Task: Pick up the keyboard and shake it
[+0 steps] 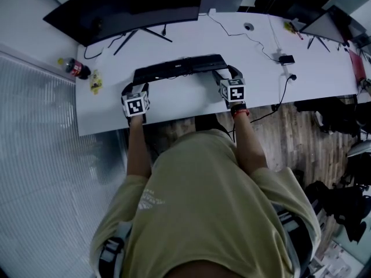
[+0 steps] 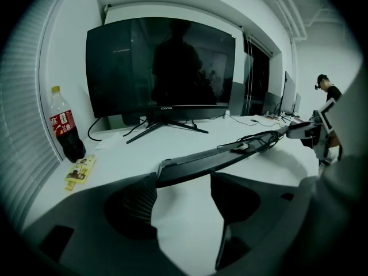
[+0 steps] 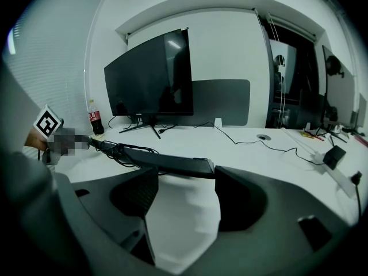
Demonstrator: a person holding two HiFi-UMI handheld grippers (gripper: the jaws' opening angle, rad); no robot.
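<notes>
– White desk (image 1: 174, 106) logged. Where is the task item?

– Black keyboard (image 1: 178, 68) is laid lengthwise on the desk, between the monitor (image 1: 127, 7) and the front edge. Its left end is met by the left gripper (image 1: 137, 86) and its right end by the right gripper (image 1: 229, 75). Both claws are spread wide. In each gripper view the keyboard's end is seen crossing the gap at the tips, and nothing is pinched between them.

– Room around it?

– A bare strip of desk is seen between the keyboard and the front edge. The monitor stand legs (image 1: 142, 35) are near, just behind it. A cola bottle (image 1: 75, 68) and a snack packet (image 1: 95, 83) are set by the left edge, well apart from the keyboard. To the right, bare desk is seen up to a thin cable (image 1: 255, 45) and a small black box (image 1: 286, 59). The left edge is bordered by a ribbed panel (image 1: 35, 126). Wood floor (image 1: 290, 132) is seen past the front edge.

– Hidden or unclear?

– The middle of the front edge is covered by the person's shirt (image 1: 203, 201). The monitor is cut off at the top. The keyboard is seen edge-on in both gripper views, so the keys are not made out. Whether it lies flat or is raised cannot be told. Clutter at the desk's right end is too small to be named.
</notes>
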